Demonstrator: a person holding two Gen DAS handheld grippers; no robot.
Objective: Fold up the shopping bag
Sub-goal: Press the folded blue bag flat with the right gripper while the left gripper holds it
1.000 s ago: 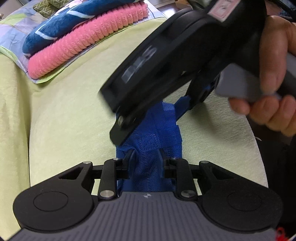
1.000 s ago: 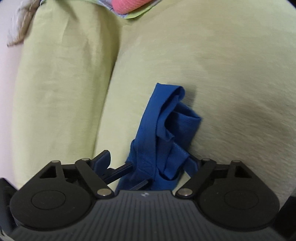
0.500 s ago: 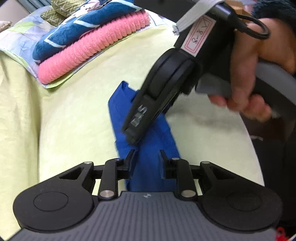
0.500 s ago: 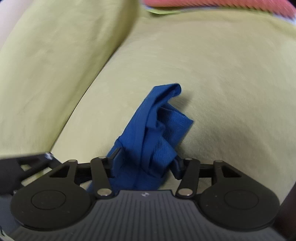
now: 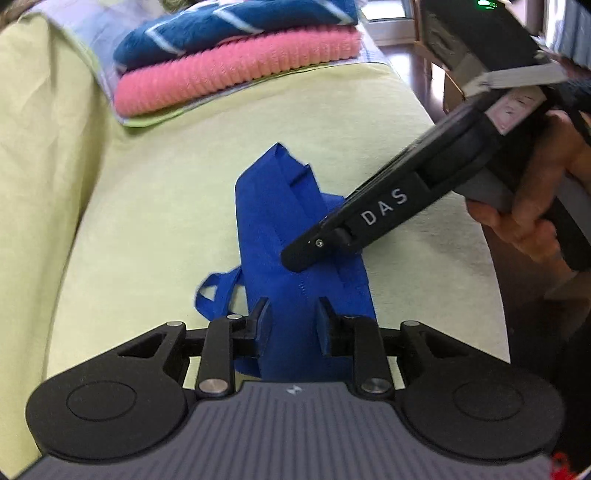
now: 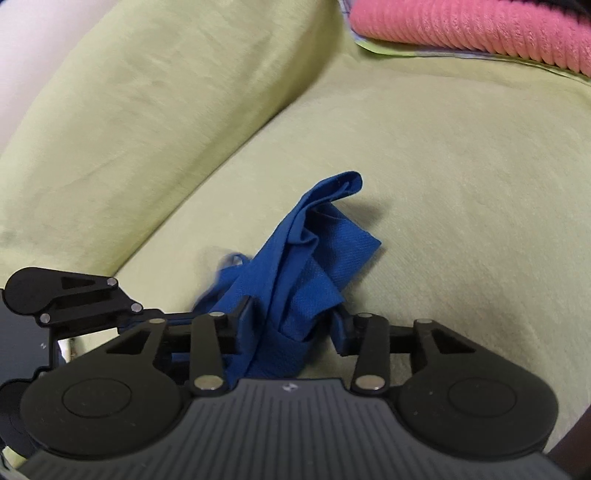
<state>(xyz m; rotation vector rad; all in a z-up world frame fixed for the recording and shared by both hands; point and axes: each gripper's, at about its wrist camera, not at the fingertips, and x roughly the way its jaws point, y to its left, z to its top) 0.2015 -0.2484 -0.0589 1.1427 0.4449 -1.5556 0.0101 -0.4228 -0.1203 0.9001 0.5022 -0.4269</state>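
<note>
The blue shopping bag (image 5: 273,206) lies as a narrow folded bundle on the yellow-green sofa seat (image 5: 155,206), with a handle loop (image 5: 214,291) sticking out on its left. My left gripper (image 5: 293,319) has the near end of the bundle filling the gap between its fingers, and its jaws are opening slightly. My right gripper (image 6: 291,317) is closing, and its pads touch both sides of the bunched bag (image 6: 332,240). In the left wrist view the right gripper (image 5: 321,243) comes in from the right, held by a person's hand (image 5: 535,206).
Folded pink (image 5: 236,77) and blue (image 5: 236,33) towels are stacked on a cloth at the back of the seat. The sofa backrest (image 6: 129,129) rises on the left. The seat's right edge drops to a dark floor (image 5: 517,295). My left gripper (image 6: 74,299) shows at the lower left.
The right gripper has rolled and drawn back to the right, and its jaws have narrowed onto the bag. More of the bag shows, with a handle loop out at its left.
</note>
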